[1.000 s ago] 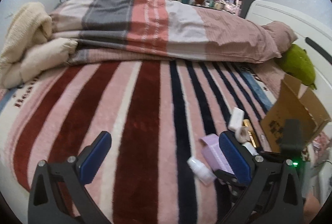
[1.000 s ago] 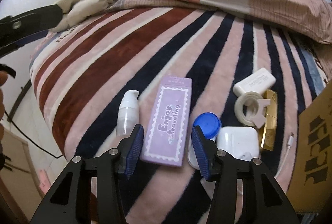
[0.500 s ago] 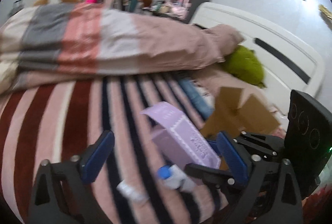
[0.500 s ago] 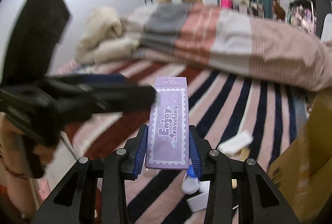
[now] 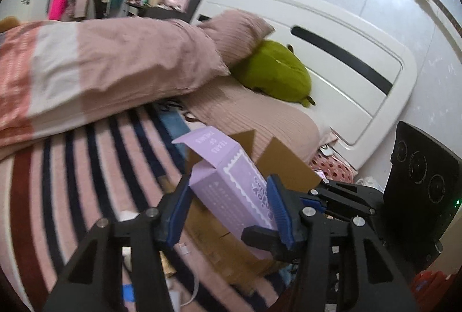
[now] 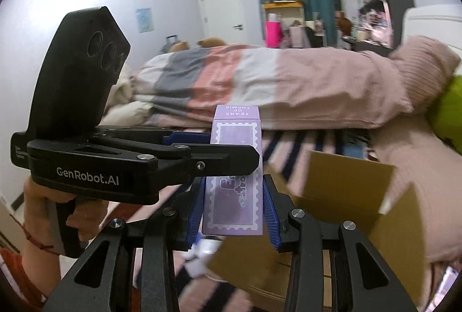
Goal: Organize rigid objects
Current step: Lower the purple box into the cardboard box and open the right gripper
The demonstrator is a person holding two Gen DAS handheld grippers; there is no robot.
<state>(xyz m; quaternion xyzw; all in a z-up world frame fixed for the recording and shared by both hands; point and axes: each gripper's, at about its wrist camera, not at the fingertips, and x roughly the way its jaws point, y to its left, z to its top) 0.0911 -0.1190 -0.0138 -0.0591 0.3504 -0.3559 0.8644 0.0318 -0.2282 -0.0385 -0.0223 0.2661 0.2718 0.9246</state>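
A purple carton (image 6: 235,138) printed with white stamp borders is held upright in the air, with my right gripper (image 6: 234,196) shut on its lower part. My left gripper (image 6: 234,150) comes in from the left across the carton's middle. In the left wrist view its jaws are closing on that carton (image 5: 231,190), one blue pad on either side, and I see no firm press. An open cardboard box (image 6: 346,176) stands on the bed just behind and to the right of the carton.
Under the grippers lies a striped blanket (image 5: 72,167) with a few small blurred items and a white cable (image 5: 196,289). A folded duvet (image 5: 101,66), a green plush (image 5: 274,72) and the white headboard (image 5: 332,66) lie beyond. A hand (image 6: 43,205) holds the left gripper.
My right gripper closed on the purple carton and lifted it off the blanket. The left gripper swung right towards it and narrowed its jaws around the carton.
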